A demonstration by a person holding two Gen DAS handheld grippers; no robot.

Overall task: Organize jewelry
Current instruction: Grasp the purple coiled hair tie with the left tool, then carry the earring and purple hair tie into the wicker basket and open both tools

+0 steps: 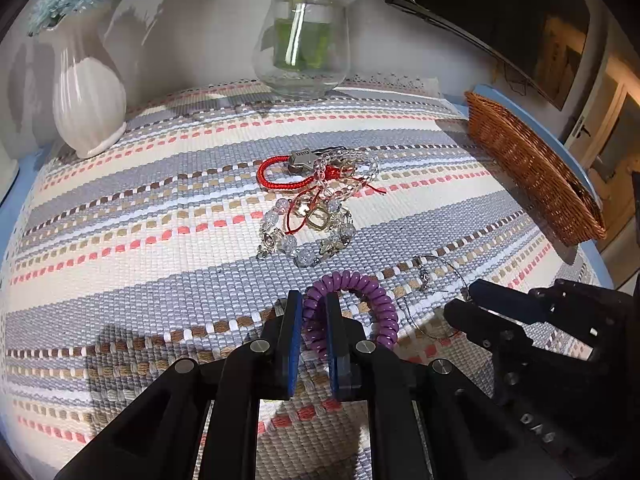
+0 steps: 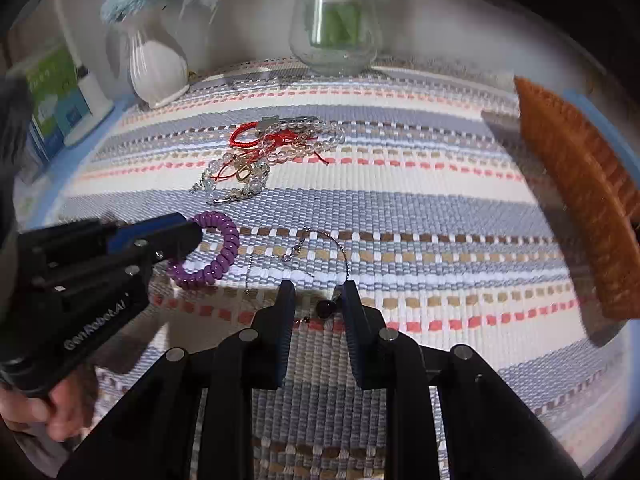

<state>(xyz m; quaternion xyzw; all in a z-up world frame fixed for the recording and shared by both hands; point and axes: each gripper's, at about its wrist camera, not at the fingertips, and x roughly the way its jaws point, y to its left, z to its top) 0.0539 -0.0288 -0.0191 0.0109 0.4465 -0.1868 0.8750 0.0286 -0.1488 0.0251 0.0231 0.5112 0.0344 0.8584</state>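
Two wrist fisheyes, close, angled steeply down over striped mat (image 1: 120, 200), sharing the jewelry pile (image 1: 316, 204)

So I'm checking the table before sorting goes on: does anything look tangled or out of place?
Yes. The red cord bracelet, clear bead strands and crystal bracelet lie knotted in one heap mid-cloth, overlapping. The thin wire necklace sprawls loose. The wicker basket shows no jewelry.

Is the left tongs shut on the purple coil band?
Shut on it: left tongs pinch one side of the purple coil band, which lies on the striped mat.
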